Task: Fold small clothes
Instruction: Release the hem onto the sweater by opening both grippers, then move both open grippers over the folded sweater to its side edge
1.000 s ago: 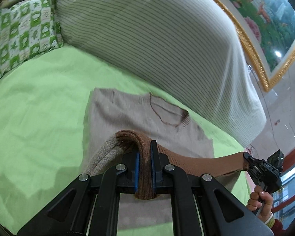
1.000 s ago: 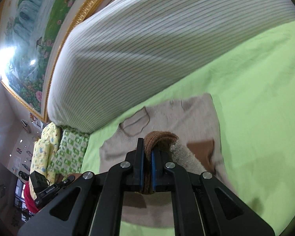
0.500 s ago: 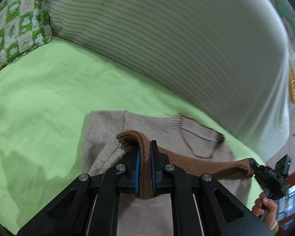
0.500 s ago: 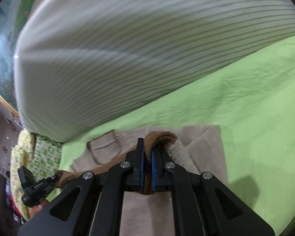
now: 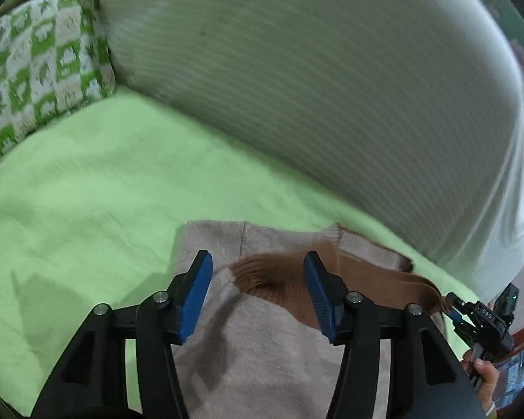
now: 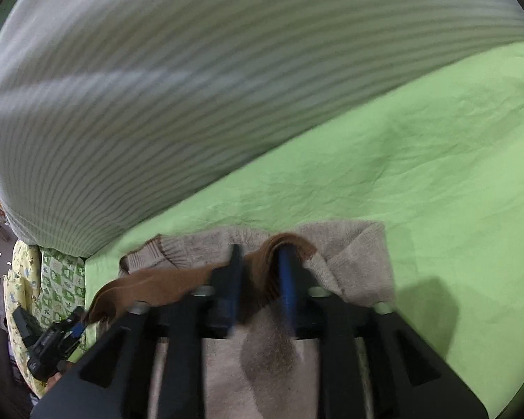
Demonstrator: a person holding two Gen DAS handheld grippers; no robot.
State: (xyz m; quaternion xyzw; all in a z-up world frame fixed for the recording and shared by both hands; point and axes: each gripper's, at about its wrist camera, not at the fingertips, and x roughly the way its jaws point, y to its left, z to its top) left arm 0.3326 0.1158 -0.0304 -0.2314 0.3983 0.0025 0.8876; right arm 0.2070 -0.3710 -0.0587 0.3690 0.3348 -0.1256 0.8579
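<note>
A beige knit sweater (image 5: 262, 356) (image 6: 353, 255) lies on the green bed sheet (image 5: 87, 192), its brown hem (image 5: 366, 279) (image 6: 150, 279) folded up to the collar. My left gripper (image 5: 257, 258) hovers over the hem's left end. Its jaws are opening, and the blue pads (image 5: 199, 293) stand clear of the hem lying between them. My right gripper (image 6: 259, 248) is blurred and its jaws are opening too, with the hem's right end loose between the parted pads (image 6: 286, 279). Each gripper also appears in the other's view: the right gripper (image 5: 452, 305) and the left gripper (image 6: 77, 317).
A large striped bolster (image 5: 314, 87) (image 6: 192, 87) runs along the bed just beyond the sweater's collar. A green-and-white checked pillow (image 5: 35, 70) (image 6: 59, 279) lies at the left. Bare sheet (image 6: 436, 157) spreads to the right. A person's hand (image 5: 485, 380) holds the right gripper.
Both grippers carried the brown hem forward and down to the collar while shut on it. Their jaws have now parted and the hem has dropped onto the sweater.
</note>
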